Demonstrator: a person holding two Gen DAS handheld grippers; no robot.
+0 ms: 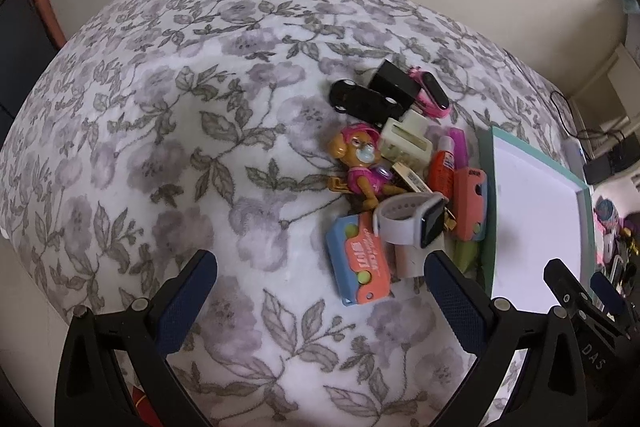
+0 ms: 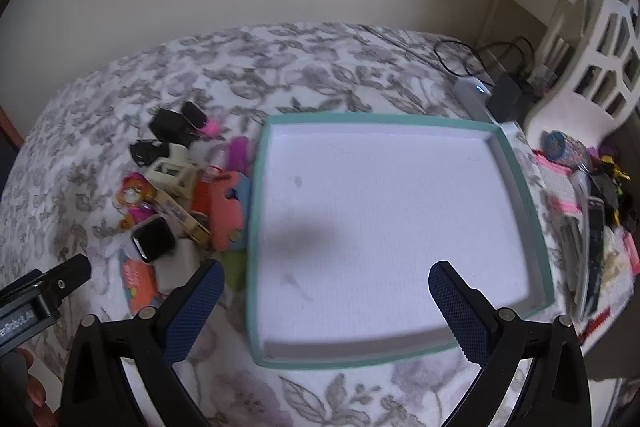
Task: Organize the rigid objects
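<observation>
A heap of small rigid things lies on the flowered blanket: a pink-and-tan dog figure, a black toy car, a white smartwatch, an orange-and-blue toy box, a cream block. Right of the heap sits a teal-rimmed white tray, with nothing in it. My left gripper is open, hovering near the heap's front. My right gripper is open above the tray's near part. The smartwatch and dog figure also show in the right wrist view.
A power strip and black adapter with cables lie beyond the tray's far right corner. Clutter of pink and dark items fills the right side. A white lattice chair stands at the far right. A beige wall backs the bed.
</observation>
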